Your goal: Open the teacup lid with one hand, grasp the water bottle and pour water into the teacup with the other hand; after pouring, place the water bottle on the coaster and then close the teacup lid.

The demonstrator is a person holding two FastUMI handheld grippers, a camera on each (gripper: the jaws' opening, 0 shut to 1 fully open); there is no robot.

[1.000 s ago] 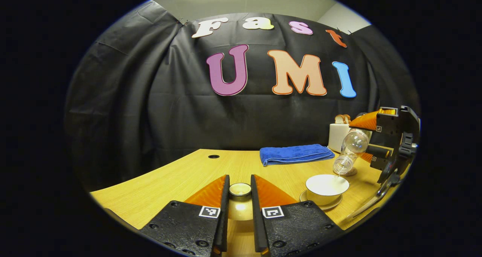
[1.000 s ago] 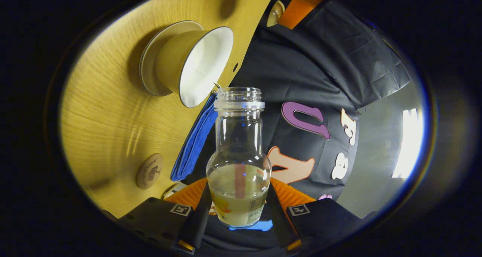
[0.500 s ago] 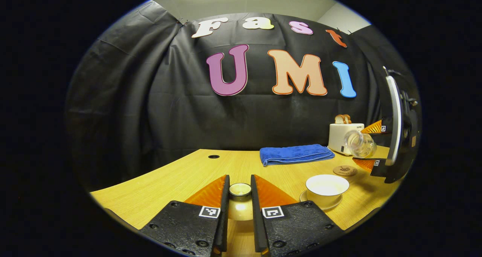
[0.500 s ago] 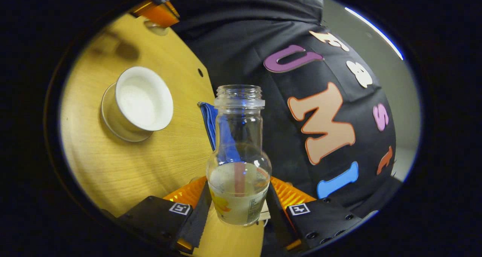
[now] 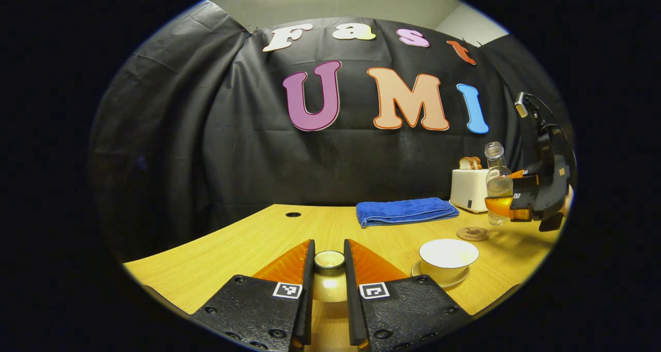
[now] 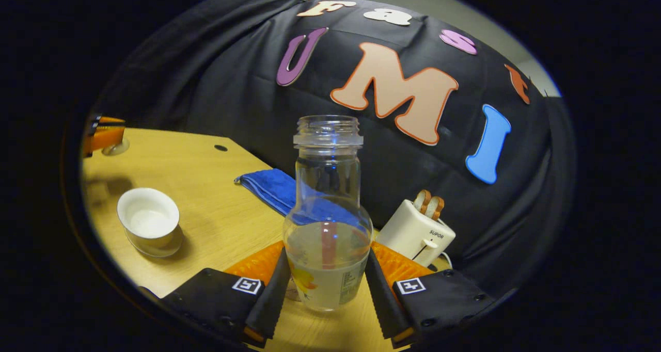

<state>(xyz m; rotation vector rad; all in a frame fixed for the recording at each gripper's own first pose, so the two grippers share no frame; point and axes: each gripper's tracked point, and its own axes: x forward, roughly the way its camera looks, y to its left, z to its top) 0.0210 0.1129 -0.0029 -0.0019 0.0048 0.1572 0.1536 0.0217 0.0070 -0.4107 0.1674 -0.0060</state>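
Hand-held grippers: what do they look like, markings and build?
Both hand-held grippers have black textured bodies with screw heads, ribbed orange wedges behind the fingers, and a small square black-and-white tag on each side. The right one's finger edges look serrated. No cables or sleeves are visible.

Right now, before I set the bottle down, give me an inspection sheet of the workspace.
Surface: wooden table, one round hole near the back.
Job's things: teacup on its saucer, uncovered; lid held off to the side; water bottle upright, partly filled, uncapped, held above the table near the coaster, not yet on it.
Clutter: folded blue towel; white toaster with bread slices.
Grippers: left gripper, jaws shut on the lid's knob; right gripper, jaws shut on the bottle's lower body.
Cables: thin white cord by the toaster.
Surroundings: black cloth wall.
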